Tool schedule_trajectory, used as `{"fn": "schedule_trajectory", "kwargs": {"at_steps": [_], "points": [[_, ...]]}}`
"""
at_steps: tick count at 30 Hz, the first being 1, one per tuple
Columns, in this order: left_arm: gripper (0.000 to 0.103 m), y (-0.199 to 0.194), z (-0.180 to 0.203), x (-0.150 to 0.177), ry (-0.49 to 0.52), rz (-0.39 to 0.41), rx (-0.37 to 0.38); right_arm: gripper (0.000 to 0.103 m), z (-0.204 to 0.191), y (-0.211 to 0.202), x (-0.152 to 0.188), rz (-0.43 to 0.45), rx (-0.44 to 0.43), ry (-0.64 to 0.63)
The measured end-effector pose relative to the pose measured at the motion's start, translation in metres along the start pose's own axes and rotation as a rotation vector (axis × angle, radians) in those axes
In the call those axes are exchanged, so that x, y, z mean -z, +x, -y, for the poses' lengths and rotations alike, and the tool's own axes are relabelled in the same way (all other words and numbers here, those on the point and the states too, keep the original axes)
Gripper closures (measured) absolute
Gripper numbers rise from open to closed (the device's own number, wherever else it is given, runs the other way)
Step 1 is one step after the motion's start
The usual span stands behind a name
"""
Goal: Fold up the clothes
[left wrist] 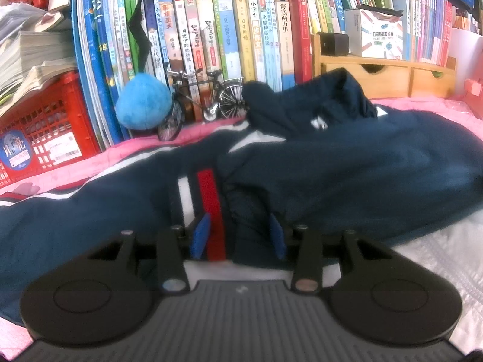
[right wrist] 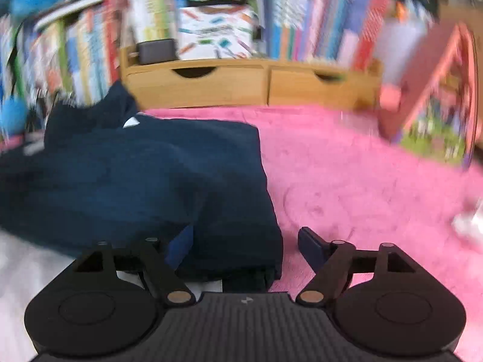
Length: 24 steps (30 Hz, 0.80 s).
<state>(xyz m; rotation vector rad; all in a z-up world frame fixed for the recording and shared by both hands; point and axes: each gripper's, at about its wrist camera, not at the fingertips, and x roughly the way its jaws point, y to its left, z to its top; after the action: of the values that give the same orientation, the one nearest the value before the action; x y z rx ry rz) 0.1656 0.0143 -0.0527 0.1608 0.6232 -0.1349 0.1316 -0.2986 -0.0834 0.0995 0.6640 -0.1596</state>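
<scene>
Navy garment [left wrist: 347, 157] lies bunched on the pink blanket [right wrist: 347, 166], near the bookshelf edge. Left gripper [left wrist: 238, 236] part-open, fingers straddling its red-striped hem, not clamped. Right gripper [right wrist: 246, 246] wide, straddling the garment's right corner.

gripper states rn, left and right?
Left claw: partly closed around the navy garment at its red stripe; grip unconfirmed.
Right claw: open, straddling the garment's corner.

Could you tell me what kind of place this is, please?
Probably a child's room or study at home: a crowded row of children's books, a wooden desk organizer with drawers, and a pink blanket under the navy garment.
</scene>
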Motion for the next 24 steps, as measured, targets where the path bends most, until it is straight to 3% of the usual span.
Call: {"fn": "schedule_trajectory", "kwargs": {"at_steps": [4, 7, 8, 15, 18, 24], "points": [[0.057, 0.001, 0.000, -0.002, -0.009, -0.001, -0.004, 0.018, -0.003, -0.004, -0.002, 0.007, 0.038, -0.015], [0.054, -0.014, -0.001, -0.001, -0.006, 0.002, -0.027, 0.027, -0.006, -0.019, -0.003, 0.027, 0.080, -0.018], [0.048, -0.024, -0.002, -0.001, -0.017, 0.007, -0.027, 0.027, -0.007, -0.026, -0.002, 0.034, 0.081, -0.021], [0.033, -0.114, -0.003, 0.015, -0.119, 0.034, 0.082, 0.017, -0.026, -0.118, 0.024, 0.083, -0.169, -0.068], [0.033, -0.148, 0.010, 0.030, -0.150, 0.014, 0.108, 0.015, -0.050, -0.147, 0.048, 0.081, -0.265, -0.155], [0.033, -0.209, 0.021, 0.075, -0.219, -0.046, 0.078, 0.012, -0.092, -0.205, 0.103, 0.049, -0.291, -0.266]]}}
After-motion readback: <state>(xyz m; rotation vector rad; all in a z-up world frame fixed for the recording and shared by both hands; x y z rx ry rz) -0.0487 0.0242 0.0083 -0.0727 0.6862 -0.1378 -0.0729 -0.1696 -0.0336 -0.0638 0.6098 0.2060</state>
